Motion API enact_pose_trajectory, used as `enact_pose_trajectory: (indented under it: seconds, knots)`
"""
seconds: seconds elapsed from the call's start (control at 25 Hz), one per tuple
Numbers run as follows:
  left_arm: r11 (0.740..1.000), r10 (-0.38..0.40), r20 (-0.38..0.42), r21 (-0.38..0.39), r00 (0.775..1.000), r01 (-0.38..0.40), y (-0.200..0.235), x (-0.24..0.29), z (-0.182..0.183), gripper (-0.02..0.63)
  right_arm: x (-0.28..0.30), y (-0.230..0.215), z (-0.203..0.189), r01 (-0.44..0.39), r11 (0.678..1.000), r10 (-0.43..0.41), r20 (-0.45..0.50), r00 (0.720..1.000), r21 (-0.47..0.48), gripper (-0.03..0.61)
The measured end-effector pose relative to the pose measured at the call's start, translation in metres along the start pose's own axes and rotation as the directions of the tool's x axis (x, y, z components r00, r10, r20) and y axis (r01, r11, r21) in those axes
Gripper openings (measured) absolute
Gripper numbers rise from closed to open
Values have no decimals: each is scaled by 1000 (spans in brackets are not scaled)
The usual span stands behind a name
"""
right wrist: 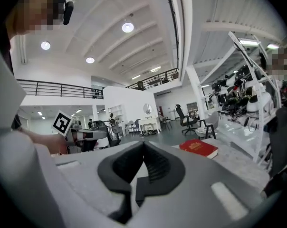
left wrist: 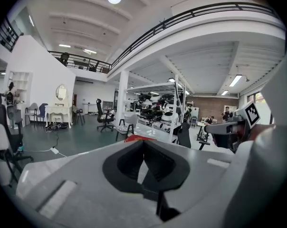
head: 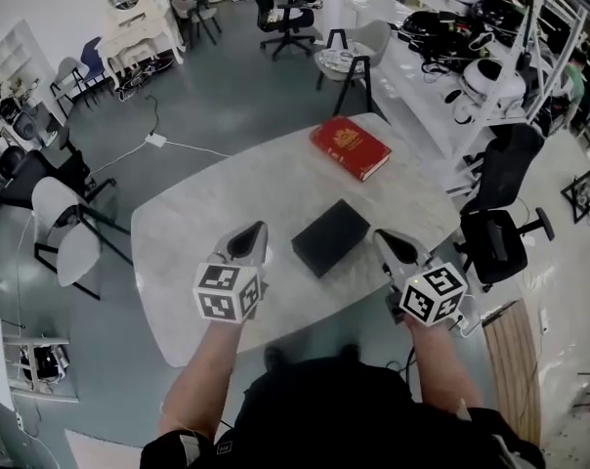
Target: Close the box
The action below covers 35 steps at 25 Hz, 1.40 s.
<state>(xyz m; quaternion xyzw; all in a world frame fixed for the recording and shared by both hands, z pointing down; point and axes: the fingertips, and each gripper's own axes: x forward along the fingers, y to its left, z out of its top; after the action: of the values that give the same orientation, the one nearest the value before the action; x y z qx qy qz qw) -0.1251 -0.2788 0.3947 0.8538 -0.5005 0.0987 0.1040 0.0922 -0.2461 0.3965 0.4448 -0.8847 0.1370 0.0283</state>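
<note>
A flat black box (head: 331, 237) lies with its lid down in the middle of the pale marble table (head: 207, 213). My left gripper (head: 256, 231) hovers just left of the box, jaws shut and holding nothing. On the box's right side my right gripper (head: 381, 236) is likewise shut and empty. Neither touches the box. In the left gripper view the left gripper (left wrist: 143, 141) has its pads together and points across the table. The right gripper (right wrist: 144, 144) shows the same in its own view. The box is hidden in both gripper views.
A red book (head: 350, 148) lies at the table's far side, also the red book (right wrist: 199, 147) in the right gripper view. A black office chair (head: 500, 233) stands right of the table and a white chair (head: 65, 233) to its left. Shelves with equipment (head: 471, 27) run behind.
</note>
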Motion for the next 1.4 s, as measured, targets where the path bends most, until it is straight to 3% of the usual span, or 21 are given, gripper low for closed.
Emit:
enact_pose_trajectory:
  seconds: [0.24,0.48,0.76,0.96,1.4]
  knots:
    - [997,-1,44,75,999,-2,49,-17,30,11,17,44,42,1,995,7,77,997,-101,2]
    - [997,35,105,65,994,-42,66,-36,47,10,9,55,71,14,992,3,139,990,-122,2]
    - [998,54,119,3,991,-55,53,-28,36,10,-7,36,50,38,994,-27,112,993,-104,2]
    - [999,34,94,24,995,-37,33,-21,26,10,-13,28,36,35,994,-25,92,995,-104,2]
    - [999,29,59,23,998,-30,14,-19,16,11,-21,21,42,21,990,-7,100,995,-138,2]
